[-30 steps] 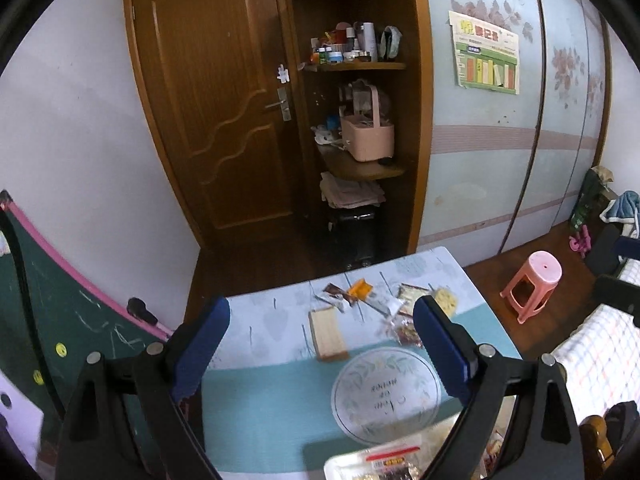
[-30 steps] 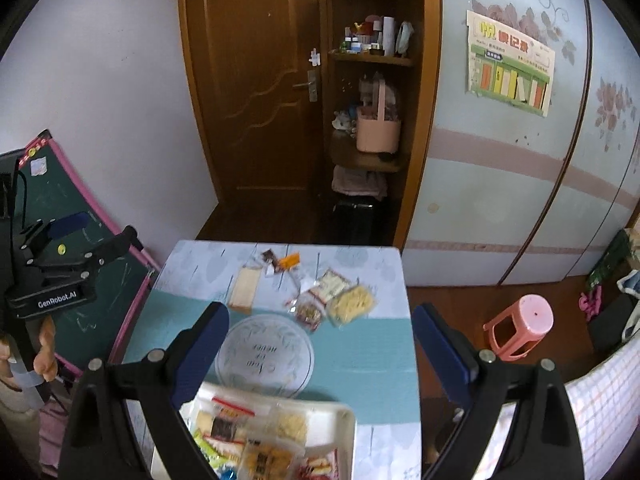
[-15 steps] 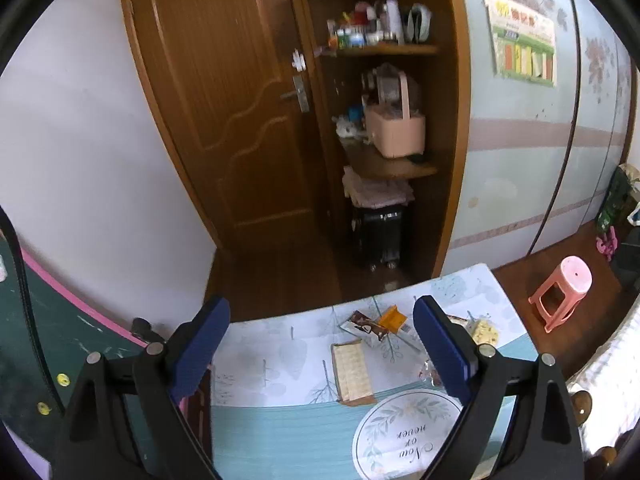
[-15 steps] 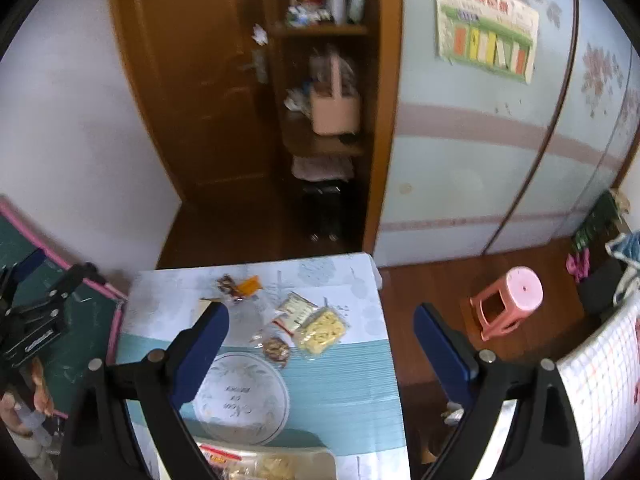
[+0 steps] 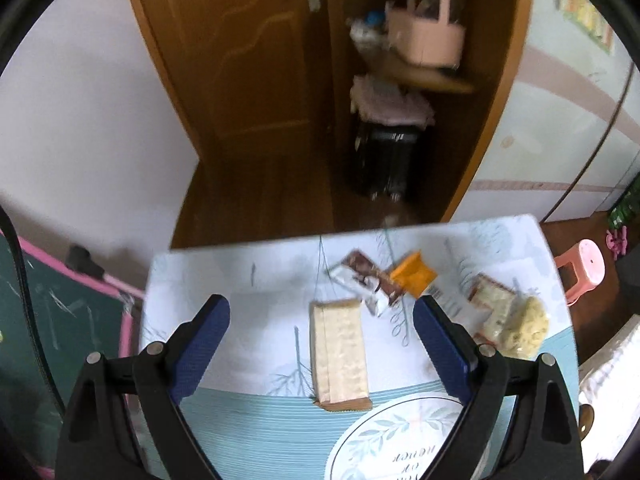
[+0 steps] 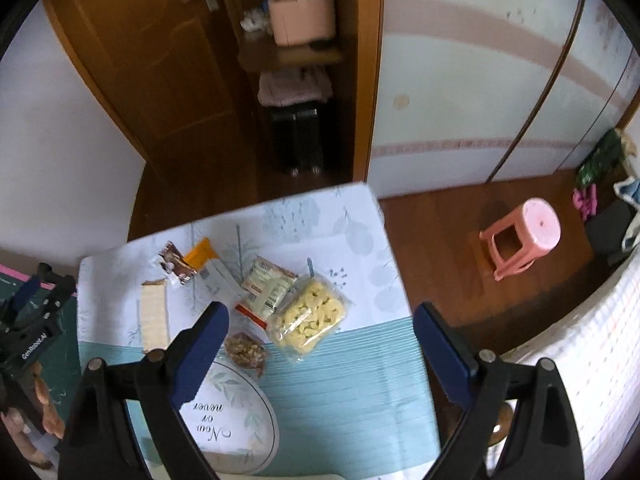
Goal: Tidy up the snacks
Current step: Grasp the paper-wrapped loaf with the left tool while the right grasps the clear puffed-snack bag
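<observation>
Left wrist view: left claw [image 5: 321, 322] wide open, empty, framing the long pale cracker pack [image 5: 339, 360] at frame centre on the leaf-print bench [image 5: 224, 280], probably lined up for pickup.

Right wrist view: right claw [image 6: 321, 322] wide open, empty; clear bag of yellow snacks [image 6: 310, 317] centre, apparently its target.

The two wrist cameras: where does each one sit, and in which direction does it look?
Left wrist: sits behind the open left tool, looks steeply down at the long cracker pack on the table; only its blue fingers show.
Right wrist: sits behind the open right tool, looks down at the yellow snack bag; a hand shows at far left.
Shared: cracker pack, orange packet, pink stool.
</observation>
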Available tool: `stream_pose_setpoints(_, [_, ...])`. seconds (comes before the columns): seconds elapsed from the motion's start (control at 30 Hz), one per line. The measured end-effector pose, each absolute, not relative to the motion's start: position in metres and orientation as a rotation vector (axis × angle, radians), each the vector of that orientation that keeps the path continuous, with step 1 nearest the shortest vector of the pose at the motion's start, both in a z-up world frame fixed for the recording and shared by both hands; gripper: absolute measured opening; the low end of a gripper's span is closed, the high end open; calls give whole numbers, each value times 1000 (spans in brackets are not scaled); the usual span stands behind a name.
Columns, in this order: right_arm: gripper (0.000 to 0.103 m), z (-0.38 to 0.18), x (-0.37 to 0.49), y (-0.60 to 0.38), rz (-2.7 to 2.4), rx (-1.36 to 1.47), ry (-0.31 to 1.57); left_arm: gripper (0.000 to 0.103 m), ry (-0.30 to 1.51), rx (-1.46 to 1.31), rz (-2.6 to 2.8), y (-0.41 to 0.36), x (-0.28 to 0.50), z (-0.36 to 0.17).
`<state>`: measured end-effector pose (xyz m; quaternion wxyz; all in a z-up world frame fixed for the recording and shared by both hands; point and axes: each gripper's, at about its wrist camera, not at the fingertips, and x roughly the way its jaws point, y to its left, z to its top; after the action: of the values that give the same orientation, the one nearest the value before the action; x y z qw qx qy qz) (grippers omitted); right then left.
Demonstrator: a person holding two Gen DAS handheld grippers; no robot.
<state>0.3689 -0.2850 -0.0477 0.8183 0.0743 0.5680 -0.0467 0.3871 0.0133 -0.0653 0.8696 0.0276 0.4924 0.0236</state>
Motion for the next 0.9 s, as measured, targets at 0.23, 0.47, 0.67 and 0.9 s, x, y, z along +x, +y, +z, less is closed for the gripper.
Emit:
stream_pose_setpoints(0.23, [94, -116, 388, -283, -118, 204, 1296, 93, 1141, 49, 93, 14, 403, -150])
stream_pose_setpoints(0.47, [94, -169, 394, -285, -141, 260, 1376, 93, 1216, 43, 84, 9, 404, -199])
stream_pose_setpoints(0.67, [93, -194, 396, -286, -141, 324, 1417, 93, 1249, 9, 86, 11, 404, -217])
stream_pose_setpoints(0.9, [89, -208, 402, -280, -155, 335, 1433, 92, 1270, -31, 82, 14, 408, -225])
